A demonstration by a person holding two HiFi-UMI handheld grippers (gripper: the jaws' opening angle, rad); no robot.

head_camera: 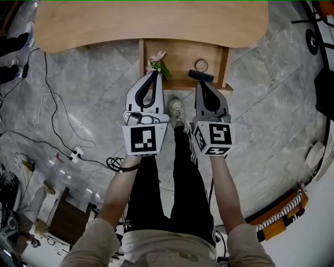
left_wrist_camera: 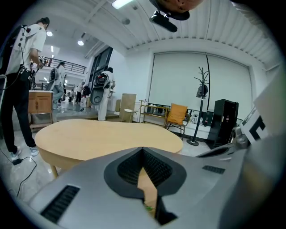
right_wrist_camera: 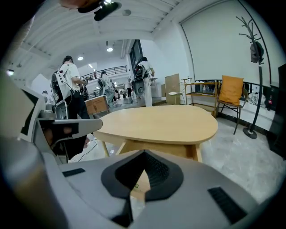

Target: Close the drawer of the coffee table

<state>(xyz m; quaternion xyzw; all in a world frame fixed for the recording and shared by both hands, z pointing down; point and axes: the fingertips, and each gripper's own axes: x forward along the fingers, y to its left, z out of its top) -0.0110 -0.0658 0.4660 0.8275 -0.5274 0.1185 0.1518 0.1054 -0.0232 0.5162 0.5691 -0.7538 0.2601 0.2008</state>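
Drawer [head_camera: 180,58] — flower [head_camera: 158,64], ring [head_camera: 201,65] inside

No legible text, labels, or signs

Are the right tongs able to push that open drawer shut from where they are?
Probably yes. The right tongs are shut and point at the front of the open drawer, and nothing seems to stand between them.

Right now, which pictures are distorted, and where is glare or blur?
Head view: the lens bends the edge of the coffee table; the floor has a soft sheen. Left gripper view: dark round corners, a ceiling lamp glares white at the top, the left tool looks soft near the lens. Right gripper view: same dark corners, soft right tool, sharper coffee table.
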